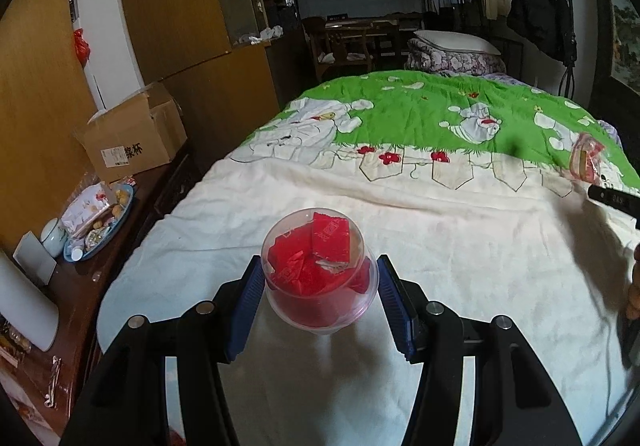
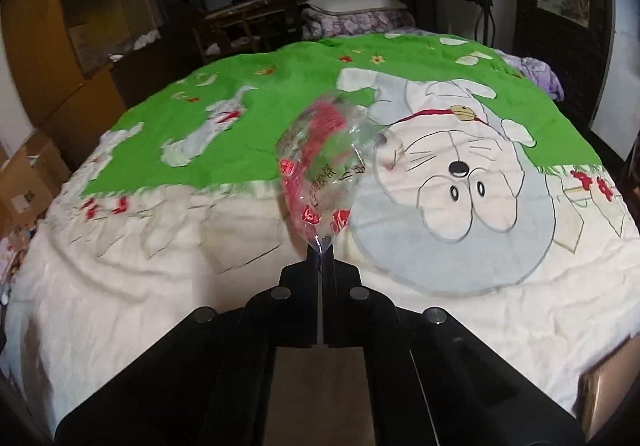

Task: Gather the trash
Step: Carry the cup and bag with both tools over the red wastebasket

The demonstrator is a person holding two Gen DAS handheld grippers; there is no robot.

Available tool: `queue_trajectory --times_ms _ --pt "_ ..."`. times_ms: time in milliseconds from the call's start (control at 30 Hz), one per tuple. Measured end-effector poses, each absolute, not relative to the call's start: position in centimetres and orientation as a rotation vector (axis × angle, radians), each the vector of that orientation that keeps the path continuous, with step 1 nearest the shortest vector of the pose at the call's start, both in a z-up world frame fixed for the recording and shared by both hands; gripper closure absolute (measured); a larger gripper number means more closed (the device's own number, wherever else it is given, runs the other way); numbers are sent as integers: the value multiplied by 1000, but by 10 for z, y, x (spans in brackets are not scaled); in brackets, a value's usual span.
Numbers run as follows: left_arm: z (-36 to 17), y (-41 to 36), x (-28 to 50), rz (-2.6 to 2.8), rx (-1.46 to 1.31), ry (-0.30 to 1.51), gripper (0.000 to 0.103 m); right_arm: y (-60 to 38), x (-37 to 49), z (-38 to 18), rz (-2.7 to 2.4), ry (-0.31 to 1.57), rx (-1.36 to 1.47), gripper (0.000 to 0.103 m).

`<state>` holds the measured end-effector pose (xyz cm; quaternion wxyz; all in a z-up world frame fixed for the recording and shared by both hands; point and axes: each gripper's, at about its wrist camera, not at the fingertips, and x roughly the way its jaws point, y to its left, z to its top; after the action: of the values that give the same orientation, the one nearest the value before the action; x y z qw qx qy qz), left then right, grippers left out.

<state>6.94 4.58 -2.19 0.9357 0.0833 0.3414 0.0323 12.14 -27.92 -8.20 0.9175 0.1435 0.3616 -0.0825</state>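
My left gripper (image 1: 320, 288) is shut on a clear plastic cup (image 1: 320, 286) stuffed with red paper wrappers, held above the white end of the bed quilt (image 1: 400, 214). My right gripper (image 2: 321, 254) is shut on the corner of a clear plastic wrapper with red print (image 2: 320, 166), which stands up above the quilt (image 2: 160, 266). In the left wrist view the same wrapper (image 1: 586, 158) and the right gripper's tip (image 1: 612, 200) show at the far right edge.
A green and white cartoon quilt covers the bed. Left of the bed stands a dark side table (image 1: 80, 286) with a cardboard box (image 1: 132, 134) and a blue plate of snacks (image 1: 100, 222). Pillows (image 1: 452, 46) lie at the far end. A coat rack (image 1: 540, 6) stands far right.
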Motion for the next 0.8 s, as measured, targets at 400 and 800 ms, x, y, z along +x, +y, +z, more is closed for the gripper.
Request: queue_trajectory --times_ms 400,800 --pt "32 55 -5 90 159 598 47 -214 16 -12 40 602 288 101" --pt "58 90 -73 163 142 556 47 -143 -65 34 275 542 276 101"
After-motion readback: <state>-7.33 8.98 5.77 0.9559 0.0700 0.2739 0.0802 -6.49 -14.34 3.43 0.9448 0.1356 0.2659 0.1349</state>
